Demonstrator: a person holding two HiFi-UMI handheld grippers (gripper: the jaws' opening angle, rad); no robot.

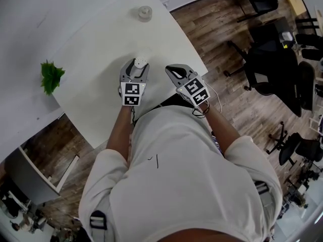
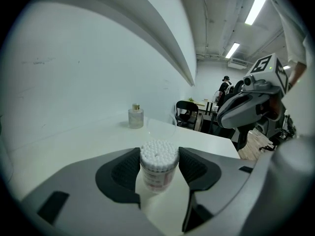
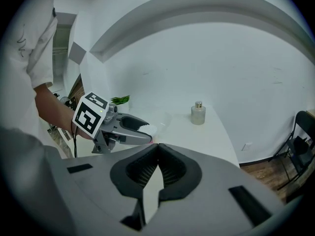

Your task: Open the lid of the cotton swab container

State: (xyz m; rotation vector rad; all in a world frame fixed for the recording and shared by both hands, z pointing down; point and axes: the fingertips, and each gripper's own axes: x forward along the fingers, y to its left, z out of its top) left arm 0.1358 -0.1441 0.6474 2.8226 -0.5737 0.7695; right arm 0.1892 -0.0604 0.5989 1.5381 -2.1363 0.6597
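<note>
The cotton swab container (image 2: 158, 173), a small clear tub with white swab tips showing at its top, stands upright on the white table (image 1: 101, 44). My left gripper (image 2: 158, 154) holds it, with both dark pads pressed against its sides. From the head view, the container (image 1: 141, 61) sits at the tips of the left gripper (image 1: 135, 70). A faint clear round thing (image 2: 160, 127) lies on the table just behind it; I cannot tell whether it is the lid. My right gripper (image 3: 157, 149) hangs shut and empty to the right of the container, near the table's edge (image 1: 174, 72).
A small glass bottle with a gold cap (image 1: 145, 13) stands at the far side of the table. A green plant (image 1: 50, 77) sits at the table's left edge. Black office chairs (image 1: 272, 69) stand on the wooden floor to the right.
</note>
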